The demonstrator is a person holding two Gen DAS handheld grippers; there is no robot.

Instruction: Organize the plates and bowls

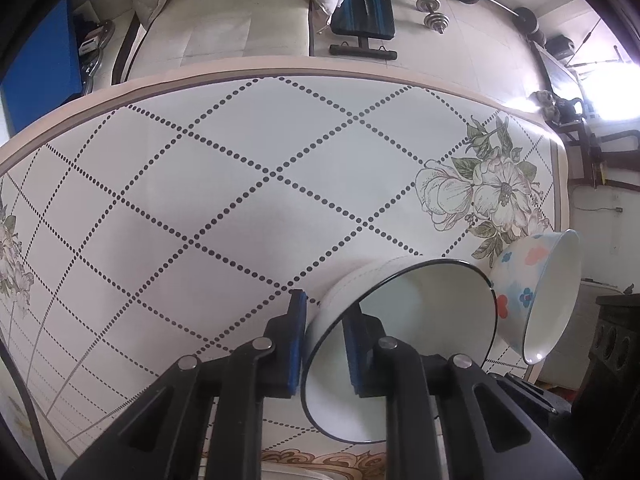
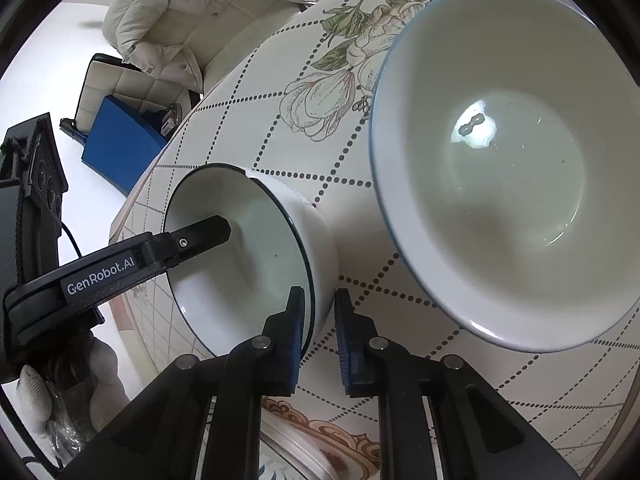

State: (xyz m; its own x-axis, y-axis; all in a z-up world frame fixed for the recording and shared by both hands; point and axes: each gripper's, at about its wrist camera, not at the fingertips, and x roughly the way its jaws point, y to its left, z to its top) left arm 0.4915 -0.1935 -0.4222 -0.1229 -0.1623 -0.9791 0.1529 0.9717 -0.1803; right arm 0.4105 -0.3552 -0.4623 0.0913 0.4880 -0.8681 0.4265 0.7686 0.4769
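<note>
A white bowl with a dark rim (image 1: 404, 336) sits on the table; my left gripper (image 1: 323, 344) is shut on its wall, one finger inside and one outside. In the right wrist view the same bowl (image 2: 240, 252) shows, with my right gripper (image 2: 318, 336) closed on its near rim, one finger inside and one outside. The left gripper's finger (image 2: 188, 240) reaches into the bowl from the left. A larger white bowl with a blue rim and heart and flower prints (image 1: 536, 292) stands just to the right; it fills the right wrist view (image 2: 512, 168).
The table (image 1: 200, 200) has a white cloth with dotted diamonds and flower prints. A plate rim (image 2: 296, 448) shows under the right gripper. A cream sofa (image 1: 224, 28), a weight bench (image 1: 364, 4) and dumbbells (image 1: 432, 12) lie beyond the far edge.
</note>
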